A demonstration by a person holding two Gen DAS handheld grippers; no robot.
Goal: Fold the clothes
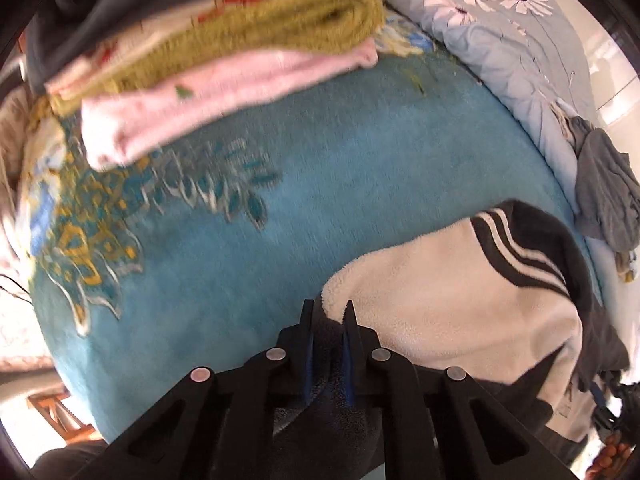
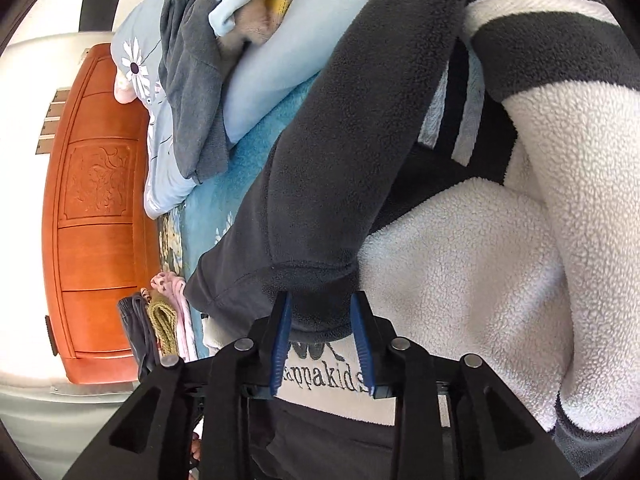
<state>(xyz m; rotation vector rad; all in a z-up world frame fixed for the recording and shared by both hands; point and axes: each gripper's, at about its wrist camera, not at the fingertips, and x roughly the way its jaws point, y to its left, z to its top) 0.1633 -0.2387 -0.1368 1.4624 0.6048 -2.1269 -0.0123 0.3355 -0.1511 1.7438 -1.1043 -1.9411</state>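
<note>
A fleece jacket, dark grey outside with a white fluffy lining (image 1: 440,300) and white stripes, lies bunched on the blue blanket at the lower right of the left wrist view. My left gripper (image 1: 329,306) is shut on a fold of its dark grey fabric. In the right wrist view the jacket (image 2: 460,260) fills most of the picture, with a dark sleeve (image 2: 320,160) running up the middle. My right gripper (image 2: 320,298) stands part open over the sleeve's end; the fabric sits between the pads, and a white neck label (image 2: 324,378) shows below.
A blue plush blanket (image 1: 320,200) covers the bed. At its far side lie a folded pink cloth (image 1: 224,80) and an olive knit (image 1: 280,20). A pale blue floral quilt (image 1: 500,40) and a grey garment (image 1: 604,192) lie right. An orange wooden headboard (image 2: 100,200) stands behind.
</note>
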